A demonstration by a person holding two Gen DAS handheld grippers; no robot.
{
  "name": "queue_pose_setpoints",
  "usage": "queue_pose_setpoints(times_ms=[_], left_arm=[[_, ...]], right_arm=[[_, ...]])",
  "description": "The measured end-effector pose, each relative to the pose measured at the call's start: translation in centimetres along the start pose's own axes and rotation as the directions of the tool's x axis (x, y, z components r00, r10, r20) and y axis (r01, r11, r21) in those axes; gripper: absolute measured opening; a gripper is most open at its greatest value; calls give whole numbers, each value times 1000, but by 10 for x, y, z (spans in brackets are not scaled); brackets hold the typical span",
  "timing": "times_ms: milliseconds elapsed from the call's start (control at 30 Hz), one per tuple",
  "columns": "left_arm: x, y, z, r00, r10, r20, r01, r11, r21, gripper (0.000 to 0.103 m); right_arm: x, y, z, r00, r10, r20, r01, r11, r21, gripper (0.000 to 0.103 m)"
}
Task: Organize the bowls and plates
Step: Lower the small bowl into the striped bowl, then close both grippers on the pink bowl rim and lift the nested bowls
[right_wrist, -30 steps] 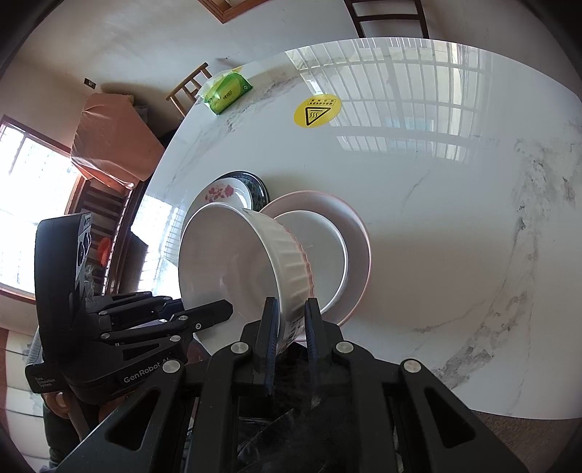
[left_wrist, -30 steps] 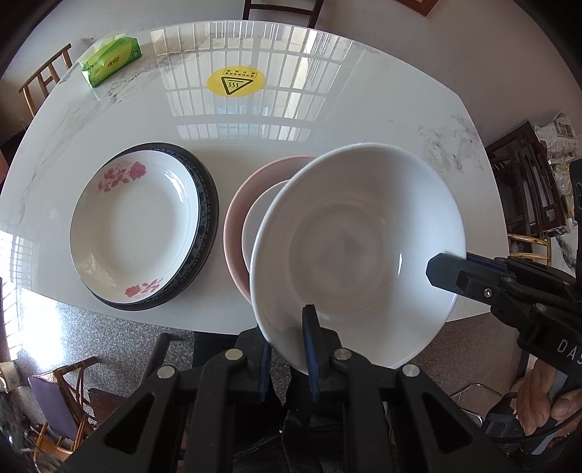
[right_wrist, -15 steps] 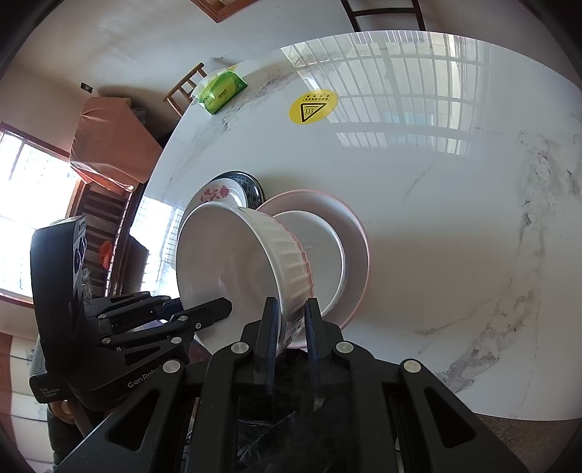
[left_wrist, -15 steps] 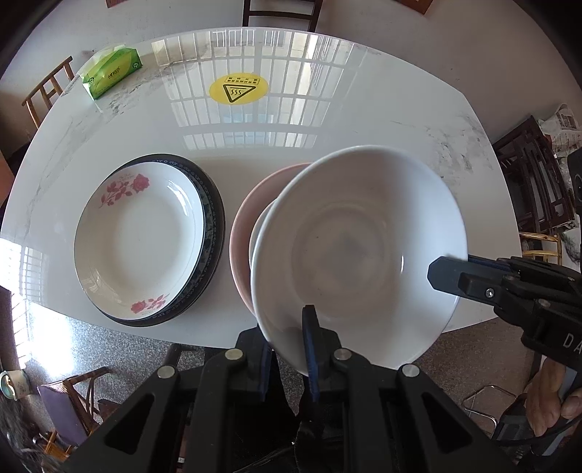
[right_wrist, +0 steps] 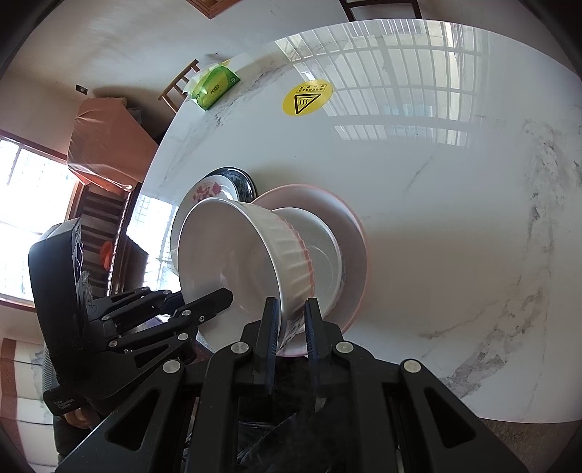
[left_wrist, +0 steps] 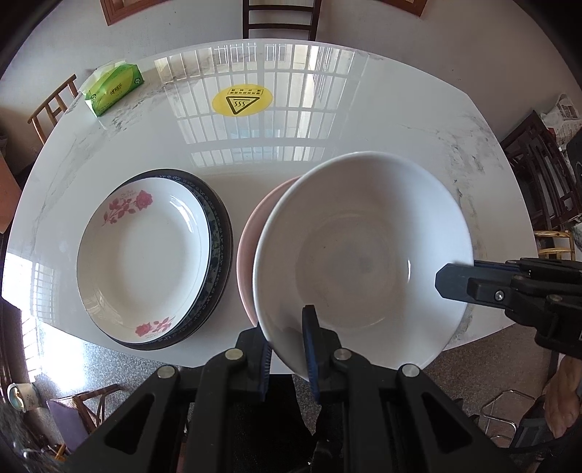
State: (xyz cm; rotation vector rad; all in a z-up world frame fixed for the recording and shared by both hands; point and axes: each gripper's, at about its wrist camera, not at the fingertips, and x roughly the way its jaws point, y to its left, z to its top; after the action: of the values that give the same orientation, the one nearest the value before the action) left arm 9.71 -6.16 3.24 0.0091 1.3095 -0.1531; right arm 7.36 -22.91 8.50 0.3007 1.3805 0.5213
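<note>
A large white ribbed bowl is held in the air by both grippers. My left gripper is shut on its near rim. My right gripper is shut on its other rim and shows at the right of the left wrist view. The bowl hangs just above a smaller white bowl that sits on a pink plate. In the left wrist view only the pink plate's left edge shows. A white plate with red flowers lies on a dark-rimmed plate to the left.
The white marble table carries a yellow warning sticker and a green tissue pack at the far left. Wooden chairs stand around the table. The table's near edge lies just under my left gripper.
The bowl and both grippers have moved slightly toward the table and lower, closer over the small bowl on the pink plate. Both grips are unchanged.
</note>
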Motion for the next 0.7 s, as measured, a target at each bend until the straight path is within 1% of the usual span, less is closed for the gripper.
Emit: queue_pose_setpoints(times_ms=[100, 233, 333, 500, 567, 633, 700], left_arm=[[3, -1, -2, 1000, 12, 25, -12, 1000, 14, 16], [11, 0, -3, 999, 11, 39, -12, 1000, 12, 16], [12, -2, -4, 996, 35, 77, -37, 999, 26, 16], [17, -1, -5, 992, 58, 115, -62, 998, 33, 16], [19, -1, -5, 989, 63, 135, -68, 997, 35, 16], [20, -2, -6, 984, 85, 160, -93, 995, 44, 16], [21, -5, -8, 977, 101, 188, -115, 991, 65, 18]], right_arm=[[3, -1, 1, 1000, 1, -6, -1, 1000, 7, 14], [8, -6, 2, 1000, 5, -11, -5, 1000, 18, 14], [13, -9, 2, 1000, 11, -17, -11, 1000, 26, 14], [18, -13, 3, 999, 28, -22, -27, 999, 40, 14], [19, -13, 3, 999, 31, -17, -31, 999, 35, 14], [19, -14, 4, 999, 36, -13, -35, 999, 38, 15], [21, -15, 4, 999, 40, -9, -40, 998, 40, 18]])
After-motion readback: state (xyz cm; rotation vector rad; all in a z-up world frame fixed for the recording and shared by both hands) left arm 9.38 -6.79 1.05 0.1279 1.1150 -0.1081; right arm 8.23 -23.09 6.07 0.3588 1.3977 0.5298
